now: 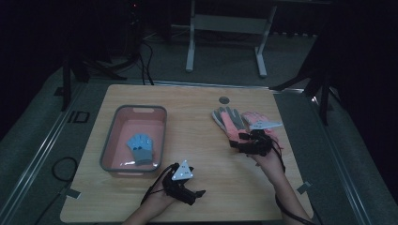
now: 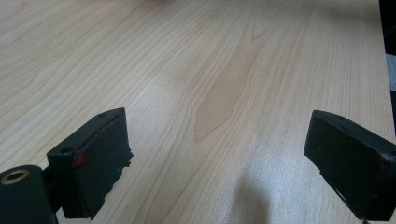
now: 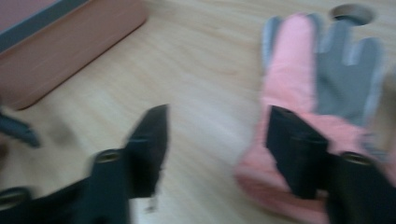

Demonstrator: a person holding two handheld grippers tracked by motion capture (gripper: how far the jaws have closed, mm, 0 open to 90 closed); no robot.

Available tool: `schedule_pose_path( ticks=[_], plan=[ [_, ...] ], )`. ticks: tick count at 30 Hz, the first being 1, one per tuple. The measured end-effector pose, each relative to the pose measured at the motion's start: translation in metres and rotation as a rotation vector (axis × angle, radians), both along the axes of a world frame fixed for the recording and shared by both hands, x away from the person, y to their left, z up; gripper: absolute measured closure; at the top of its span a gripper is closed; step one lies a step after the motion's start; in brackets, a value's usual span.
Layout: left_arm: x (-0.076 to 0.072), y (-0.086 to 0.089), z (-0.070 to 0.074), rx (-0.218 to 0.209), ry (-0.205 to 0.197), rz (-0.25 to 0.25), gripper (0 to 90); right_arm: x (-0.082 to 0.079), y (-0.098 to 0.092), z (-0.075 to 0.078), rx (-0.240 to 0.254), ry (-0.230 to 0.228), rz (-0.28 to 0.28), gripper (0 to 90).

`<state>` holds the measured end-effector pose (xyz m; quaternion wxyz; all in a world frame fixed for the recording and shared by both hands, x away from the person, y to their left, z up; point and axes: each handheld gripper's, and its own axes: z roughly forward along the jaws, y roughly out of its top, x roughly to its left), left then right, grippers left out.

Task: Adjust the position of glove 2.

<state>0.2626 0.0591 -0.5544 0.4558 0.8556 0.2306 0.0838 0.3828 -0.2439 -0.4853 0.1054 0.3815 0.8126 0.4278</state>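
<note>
Right gripper (image 1: pixel 236 140): at about 3 o'clock of the table's middle in the high view, over the cuff end of the glove pair; jaws part-way apart, nothing pressed between the pads. In the right gripper view, bare wood shows in the gap; one jaw stands in front of the pink glove's cuff edge and the other over the table. That view is blurred, so contact with the cloth cannot be told.

Pink and grey glove (image 3: pixel 299 93): lies flat on the table, fingers pointing to 12 o'clock in the right gripper view, cuff towards the jaws. In the high view it sits at 2 o'clock of the table's middle.

Second pink glove (image 1: pixel 263 123): just beside the first, on its 3 o'clock side in the high view, partly under the right gripper's grey plate.

Left gripper (image 1: pixel 199 192): at 6 o'clock of the table's middle, near the front edge, well apart from the gloves; jaws wide apart over bare wood, holding nothing.

Tray (image 1: pixel 109 145): pink with a grey rim, at 9 o'clock of the table's middle.

Blue glove (image 1: pixel 141 147): lies inside the tray, towards its 5 o'clock corner.

Table (image 1: pixel 197 126): light wood; a round hole (image 1: pixel 224 100) near its far edge at 12 o'clock.
</note>
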Motion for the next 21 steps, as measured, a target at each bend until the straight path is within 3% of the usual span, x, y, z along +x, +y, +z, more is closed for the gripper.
schedule_pose_path(
  ticks=[1,4,7,13,14,21],
  plan=[
    [-0.001,0.000,0.000,-0.001,0.003,-0.005,6.7,0.004,-0.005,0.001,0.006,-0.002,-0.012,53.0],
    [-0.001,-0.001,-0.001,0.001,0.016,-0.012,2.9,0.017,-0.016,0.004,0.000,0.002,-0.047,64.2],
    [-0.001,-0.001,-0.001,-0.015,0.022,-0.017,2.4,0.033,-0.023,0.008,-0.020,0.009,-0.085,68.4],
    [-0.002,-0.003,-0.002,-0.014,0.038,-0.019,2.2,0.064,-0.024,0.007,-0.062,-0.007,-0.100,63.6],
    [-0.002,-0.003,-0.002,-0.015,0.038,-0.020,2.2,0.077,-0.021,0.004,-0.062,0.016,-0.090,63.6],
    [-0.002,-0.002,-0.002,-0.024,0.042,-0.020,2.2,0.108,-0.008,-0.019,-0.134,0.061,-0.088,59.7]
  ],
)
